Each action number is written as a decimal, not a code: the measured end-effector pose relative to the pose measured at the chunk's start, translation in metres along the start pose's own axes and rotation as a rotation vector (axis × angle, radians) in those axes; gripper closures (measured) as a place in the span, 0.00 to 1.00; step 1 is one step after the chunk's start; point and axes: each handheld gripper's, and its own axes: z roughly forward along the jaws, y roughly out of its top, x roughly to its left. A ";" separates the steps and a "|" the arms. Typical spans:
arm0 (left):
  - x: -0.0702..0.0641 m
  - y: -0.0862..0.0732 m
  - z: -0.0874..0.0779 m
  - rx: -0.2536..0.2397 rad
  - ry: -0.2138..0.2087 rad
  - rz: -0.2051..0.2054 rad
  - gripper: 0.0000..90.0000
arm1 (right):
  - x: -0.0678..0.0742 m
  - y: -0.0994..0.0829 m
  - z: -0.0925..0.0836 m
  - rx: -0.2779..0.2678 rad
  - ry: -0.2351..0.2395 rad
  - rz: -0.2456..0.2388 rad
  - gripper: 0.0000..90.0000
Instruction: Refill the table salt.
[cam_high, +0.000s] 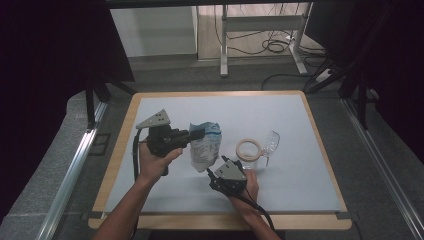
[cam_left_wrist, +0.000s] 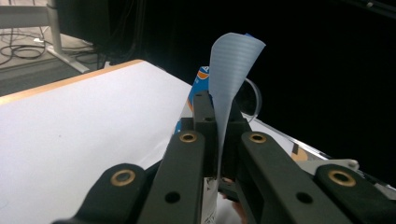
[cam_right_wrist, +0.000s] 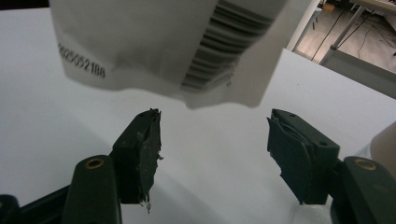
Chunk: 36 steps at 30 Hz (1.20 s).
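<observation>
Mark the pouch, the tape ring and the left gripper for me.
pouch (cam_high: 204, 150), high view, on its printed front below the gripped top.
tape ring (cam_high: 248, 149), high view, on the ring's left band.
left gripper (cam_left_wrist: 218, 130), left gripper view, between the jaw tips clamped on the pouch's edge.

A person's left hand (cam_high: 155, 159) holds the left gripper (cam_high: 196, 133) raised beside the pouch (cam_high: 205, 145), its jaws pinched tight on the pouch's upper edge. The right hand (cam_high: 245, 186) holds the right gripper (cam_high: 216, 172) just below the pouch, jaws spread wide. Both forearms reach over the counter's (cam_high: 300, 165) near edge.
</observation>
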 end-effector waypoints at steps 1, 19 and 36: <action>-0.002 0.000 0.001 0.005 -0.010 -0.001 1.00 | 0.000 0.002 0.000 -0.010 0.002 0.001 0.39; 0.002 -0.001 0.030 0.048 -0.013 -0.027 1.00 | -0.001 -0.003 0.002 -0.023 0.077 -0.049 0.46; 0.011 0.001 0.061 0.127 0.018 -0.026 1.00 | -0.002 -0.009 -0.002 -0.013 0.207 0.025 0.49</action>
